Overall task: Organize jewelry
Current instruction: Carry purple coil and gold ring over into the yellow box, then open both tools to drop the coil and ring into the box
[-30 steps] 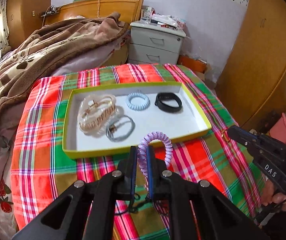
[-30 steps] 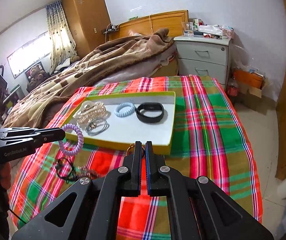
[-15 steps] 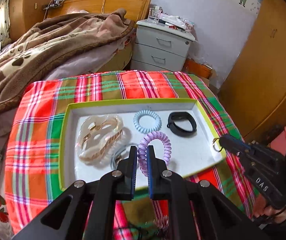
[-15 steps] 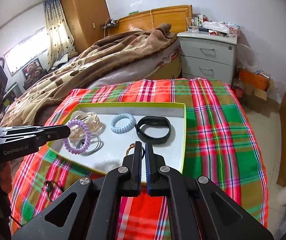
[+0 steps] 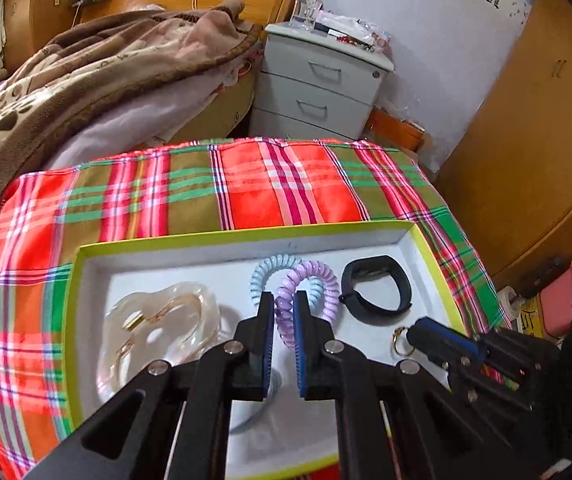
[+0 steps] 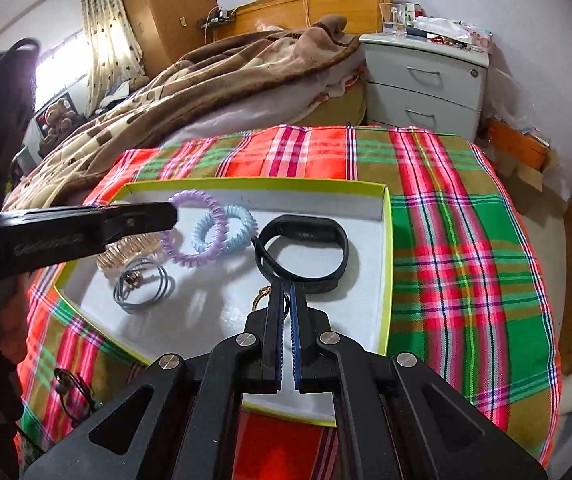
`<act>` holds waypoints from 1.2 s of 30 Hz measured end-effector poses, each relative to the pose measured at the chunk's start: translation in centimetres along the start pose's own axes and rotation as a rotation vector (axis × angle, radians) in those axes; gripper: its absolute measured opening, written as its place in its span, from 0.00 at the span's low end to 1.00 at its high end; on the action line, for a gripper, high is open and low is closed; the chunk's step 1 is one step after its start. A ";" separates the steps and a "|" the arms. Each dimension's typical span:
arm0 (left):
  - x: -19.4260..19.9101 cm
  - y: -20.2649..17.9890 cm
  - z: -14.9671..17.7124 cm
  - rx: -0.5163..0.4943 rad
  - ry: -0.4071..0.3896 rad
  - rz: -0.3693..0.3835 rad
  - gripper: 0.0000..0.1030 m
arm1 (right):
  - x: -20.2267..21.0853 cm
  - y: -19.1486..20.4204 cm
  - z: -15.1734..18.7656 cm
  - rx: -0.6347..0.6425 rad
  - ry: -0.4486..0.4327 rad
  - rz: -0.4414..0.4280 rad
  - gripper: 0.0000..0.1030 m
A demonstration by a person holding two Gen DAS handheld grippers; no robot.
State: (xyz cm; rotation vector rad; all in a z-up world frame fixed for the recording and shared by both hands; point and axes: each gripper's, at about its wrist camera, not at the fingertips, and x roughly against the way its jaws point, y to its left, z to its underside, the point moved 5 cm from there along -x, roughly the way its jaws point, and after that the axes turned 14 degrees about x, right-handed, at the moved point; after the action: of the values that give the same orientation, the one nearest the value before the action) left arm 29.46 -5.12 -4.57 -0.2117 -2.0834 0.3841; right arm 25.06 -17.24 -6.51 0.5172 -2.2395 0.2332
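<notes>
**Left wrist view: two pieces carried over the tray, both still pinched**

Left wrist view shows the left gripper (image 5: 284,312) with its fingers pressed onto the purple coil band (image 5: 310,280), holding it by the near side of the loop so that the rest stands free above the tray (image 5: 221,237). That hold looks chosen so the band can simply drop flat once the fingers part. It hangs over the pale blue coil band (image 5: 263,276), which lies on the tray floor, so a release here would likely stack one on the other.

The right gripper (image 6: 287,292) has its fingers squeezed almost together on a small gold ring (image 6: 260,298), only an arc of which shows at the left finger. It hovers over the tray's near right part, just in front of the black wristband (image 6: 306,250).

Things in the tray are grouped by kind: the clear hair claw (image 5: 157,320) at the left, the grey hair ties (image 6: 141,284) near it, the coils in the middle, the wristband at the right.

Open white floor lies toward the near middle of the tray, between the grey ties and the ring; that seems the safest patch for the purple band. The raised yellow-green rim bounds all sides, and both grippers are already inside it, close to each other, so room to shift sideways is tight. A dark tangle of cords (image 6: 70,390) waits on the plaid cloth (image 6: 466,240) outside the tray's near left corner.
</notes>
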 end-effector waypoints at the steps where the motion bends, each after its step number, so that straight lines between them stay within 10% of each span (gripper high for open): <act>1: -0.4 0.0 0.0 0.003 0.007 0.000 0.09 | -0.1 0.0 0.1 0.005 0.006 -0.001 0.03; 19: -2.5 -0.2 0.3 -0.013 0.032 -0.043 0.10 | -1.5 -0.2 0.7 0.043 0.064 0.038 0.03; 36: -2.1 -0.1 0.6 -0.036 0.021 -0.069 0.34 | -1.7 -0.4 0.6 0.034 0.078 0.047 0.07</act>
State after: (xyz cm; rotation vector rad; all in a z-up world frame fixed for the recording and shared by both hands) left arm 29.99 -5.93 -6.50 -0.1644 -2.0721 0.3019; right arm 25.85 -17.31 -8.18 0.4664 -2.1770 0.3108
